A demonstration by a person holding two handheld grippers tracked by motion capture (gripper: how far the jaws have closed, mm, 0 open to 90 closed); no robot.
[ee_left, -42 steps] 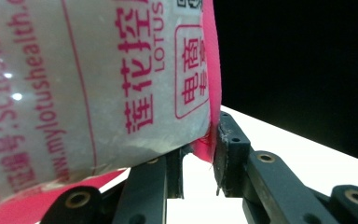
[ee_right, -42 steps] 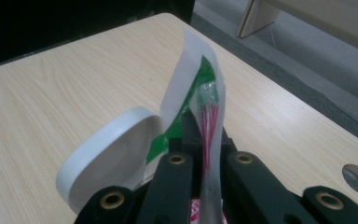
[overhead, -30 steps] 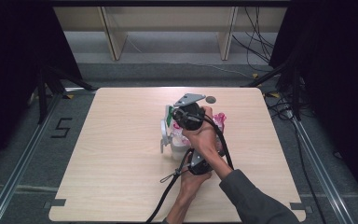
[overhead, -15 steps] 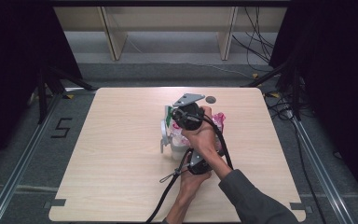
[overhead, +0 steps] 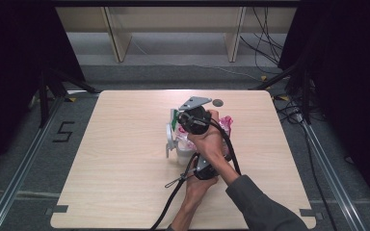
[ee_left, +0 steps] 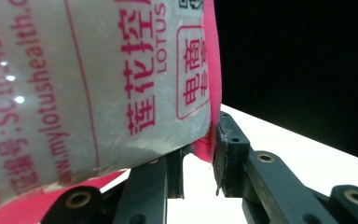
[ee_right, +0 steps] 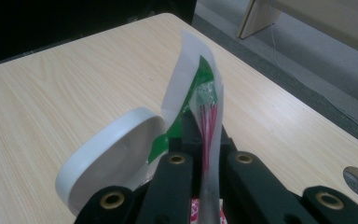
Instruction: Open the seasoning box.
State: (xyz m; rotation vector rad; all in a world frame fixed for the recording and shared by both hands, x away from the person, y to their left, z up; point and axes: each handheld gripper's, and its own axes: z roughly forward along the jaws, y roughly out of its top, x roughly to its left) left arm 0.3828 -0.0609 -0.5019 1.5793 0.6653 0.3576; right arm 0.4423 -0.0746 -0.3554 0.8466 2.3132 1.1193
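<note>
Pink-printed bag (ee_left: 98, 84) hasn't moved: my left gripper (ee_left: 198, 163) pinches its edge, right gripper (ee_right: 207, 154) clamps its top, pour pending.

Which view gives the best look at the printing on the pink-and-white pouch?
The left gripper view: the pouch shows its red lettering close up. The right gripper view shows its edge on; in the high view the hands largely cover it.

Glossy plastic pouch (ee_left: 98, 79) — pink print, matt wood-grain table (overhead: 125, 159), smooth white cup (ee_right: 107, 163)
</note>
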